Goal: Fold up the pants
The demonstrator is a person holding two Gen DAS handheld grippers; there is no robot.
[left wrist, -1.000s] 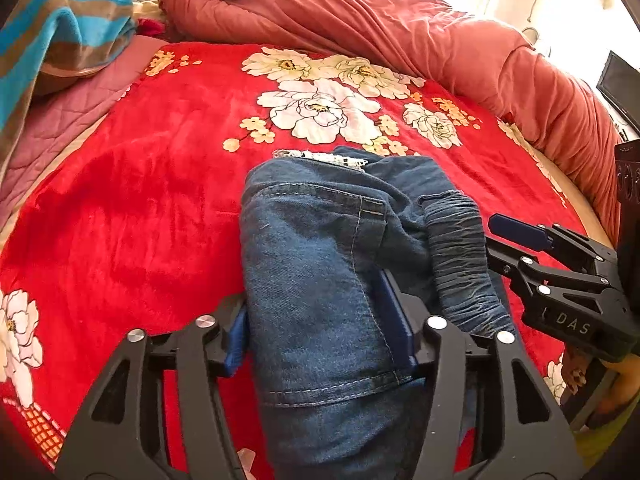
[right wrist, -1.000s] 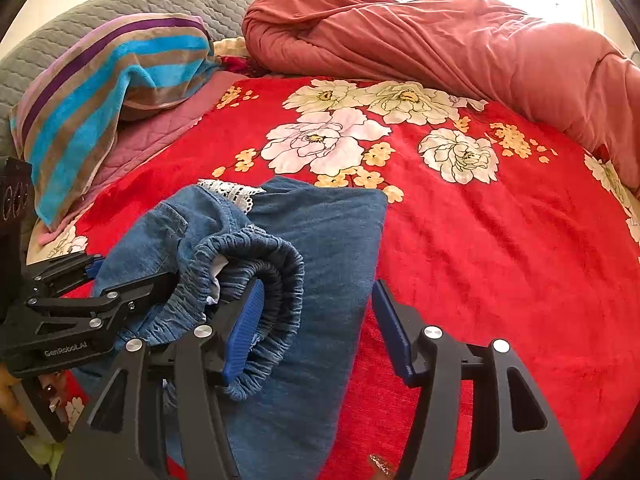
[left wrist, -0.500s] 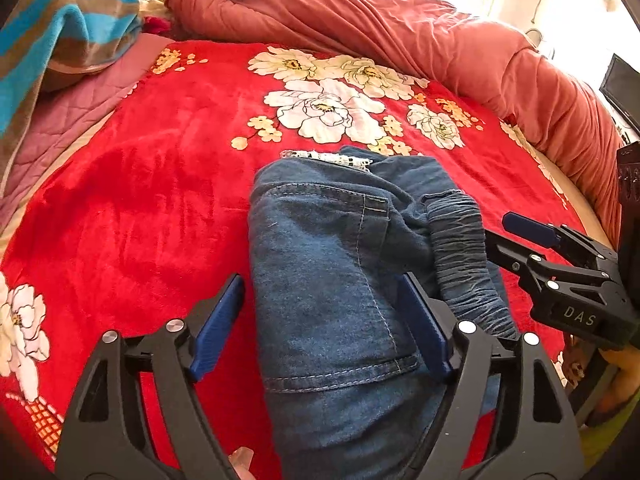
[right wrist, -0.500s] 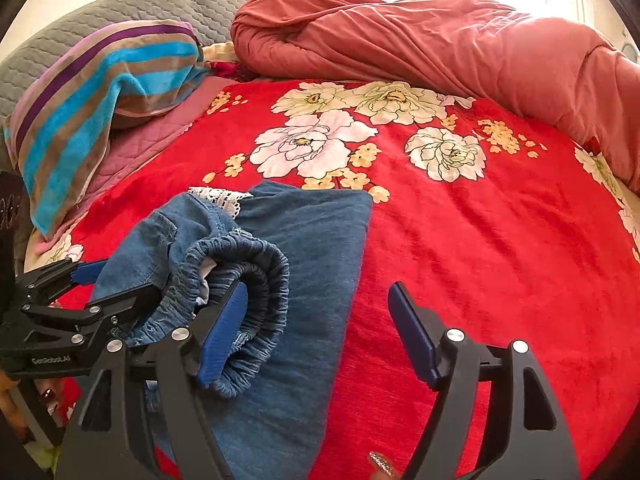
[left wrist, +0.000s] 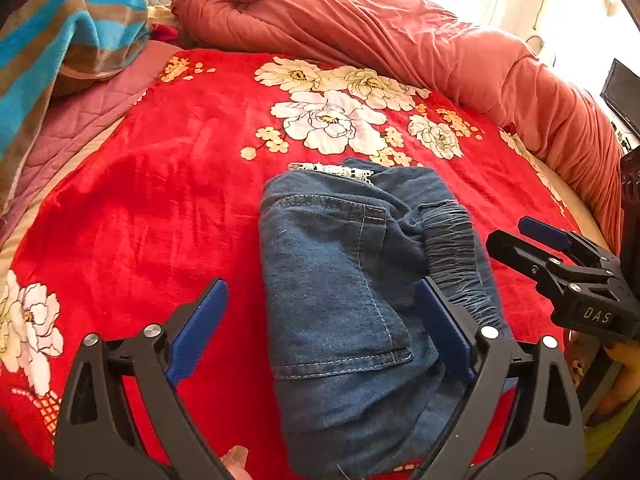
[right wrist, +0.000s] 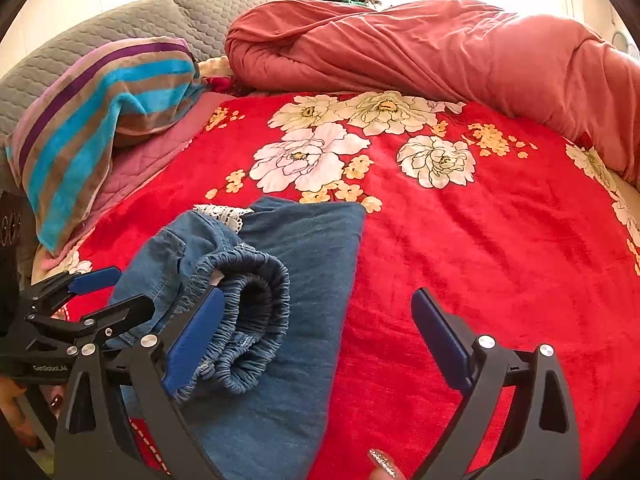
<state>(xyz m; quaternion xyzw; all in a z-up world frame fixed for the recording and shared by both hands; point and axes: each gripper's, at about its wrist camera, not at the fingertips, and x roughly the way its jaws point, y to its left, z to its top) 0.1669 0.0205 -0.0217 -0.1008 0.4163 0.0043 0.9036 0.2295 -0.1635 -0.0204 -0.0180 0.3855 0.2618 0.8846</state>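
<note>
The blue denim pants (left wrist: 340, 280) lie folded in a bundle on the red flowered blanket (left wrist: 160, 200). Their elastic waistband (right wrist: 256, 320) curls up on top, and a white lace trim (right wrist: 224, 213) shows at the far edge. My left gripper (left wrist: 320, 328) is open and empty, its blue pads either side of the bundle's near end. My right gripper (right wrist: 316, 344) is open and empty, its left pad against the waistband; it also shows in the left wrist view (left wrist: 532, 240). The left gripper shows at the left of the right wrist view (right wrist: 108, 292).
A rolled salmon-red duvet (right wrist: 420, 48) lies along the back and right of the bed. A striped blue, brown and purple towel (right wrist: 92, 128) and a grey quilted pillow (right wrist: 120, 28) sit at the back left. A pink quilted sheet (left wrist: 72, 128) lies under the towel.
My left gripper opened and let go of the pants, then drew back. My right gripper opened wider and pulled back a little. The pants stay on the blanket.
</note>
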